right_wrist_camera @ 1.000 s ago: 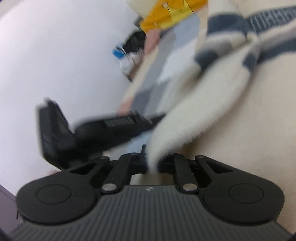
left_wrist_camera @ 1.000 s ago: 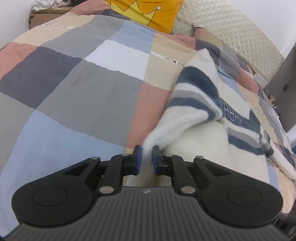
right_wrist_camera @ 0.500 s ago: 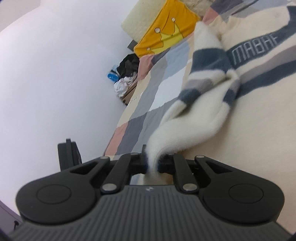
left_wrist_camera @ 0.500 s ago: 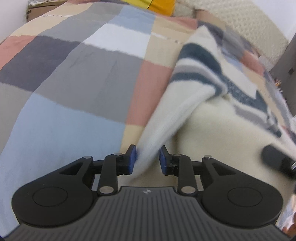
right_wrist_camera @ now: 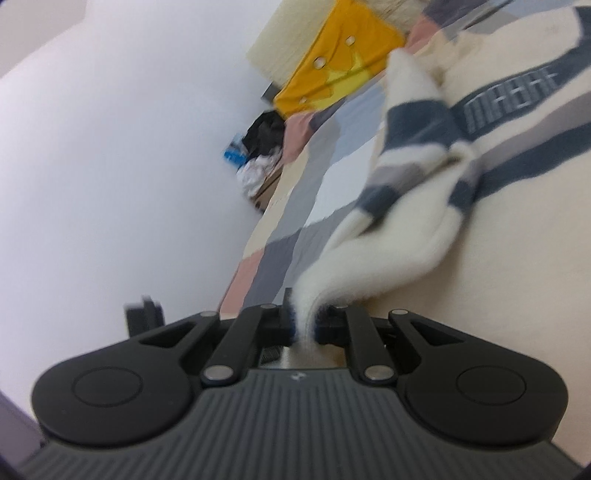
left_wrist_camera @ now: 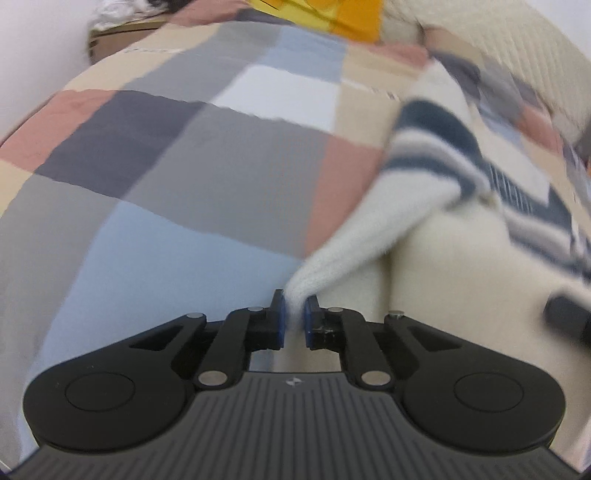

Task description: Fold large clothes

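Reopened half a second ago, the left gripper (left_wrist_camera: 294,317) is closing on the cream striped sweater (left_wrist_camera: 436,236)'s edge again; the right gripper (right_wrist_camera: 303,323) stays pinched on another edge. Ahead, the sweater lies bunched on the patchwork bedspread (left_wrist_camera: 177,177); folding has barely begun.

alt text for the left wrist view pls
The left gripper is closing on a cuff-like end of a cream sweater with navy stripes, lying on a patchwork bedspread. A yellow pillow sits blurred at the far end.
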A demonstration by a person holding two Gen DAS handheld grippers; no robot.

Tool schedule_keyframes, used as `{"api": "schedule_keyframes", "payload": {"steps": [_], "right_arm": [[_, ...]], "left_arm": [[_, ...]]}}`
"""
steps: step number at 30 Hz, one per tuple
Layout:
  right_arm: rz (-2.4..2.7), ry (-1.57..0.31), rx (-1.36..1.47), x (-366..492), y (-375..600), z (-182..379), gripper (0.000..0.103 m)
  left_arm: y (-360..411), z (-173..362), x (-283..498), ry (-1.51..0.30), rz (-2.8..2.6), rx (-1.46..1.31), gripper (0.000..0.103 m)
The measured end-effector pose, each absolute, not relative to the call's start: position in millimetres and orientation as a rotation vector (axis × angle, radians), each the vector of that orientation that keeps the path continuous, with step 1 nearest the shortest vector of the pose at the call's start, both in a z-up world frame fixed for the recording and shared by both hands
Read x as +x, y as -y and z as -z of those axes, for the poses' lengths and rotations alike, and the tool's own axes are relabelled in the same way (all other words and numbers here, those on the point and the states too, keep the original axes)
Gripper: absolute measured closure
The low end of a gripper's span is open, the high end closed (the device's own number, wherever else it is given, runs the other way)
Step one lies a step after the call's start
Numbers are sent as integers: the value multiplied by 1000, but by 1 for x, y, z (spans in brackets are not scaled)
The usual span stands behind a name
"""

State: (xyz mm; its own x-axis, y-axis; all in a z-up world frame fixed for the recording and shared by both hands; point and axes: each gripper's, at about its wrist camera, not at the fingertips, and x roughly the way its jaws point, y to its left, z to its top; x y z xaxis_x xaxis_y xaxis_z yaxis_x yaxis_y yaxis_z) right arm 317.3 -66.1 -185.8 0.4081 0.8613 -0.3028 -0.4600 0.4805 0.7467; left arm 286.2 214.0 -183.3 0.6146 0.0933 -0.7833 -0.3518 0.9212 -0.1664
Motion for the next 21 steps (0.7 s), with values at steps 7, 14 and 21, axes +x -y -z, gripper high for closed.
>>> {"api": "schedule_keyframes", "payload": {"steps": [7,14,21], "right_arm": [[-975,-756,551,314,46,186,92],[-968,-795,555,318,44,190,92],[-971,-866,507,312,35,196,92]], "left_arm": [[-253,147,278,-748,-440,-325,93],[-270,98,274,-586,-610,-250,93],[-288,131,272,-620,-636,-340,93]]}}
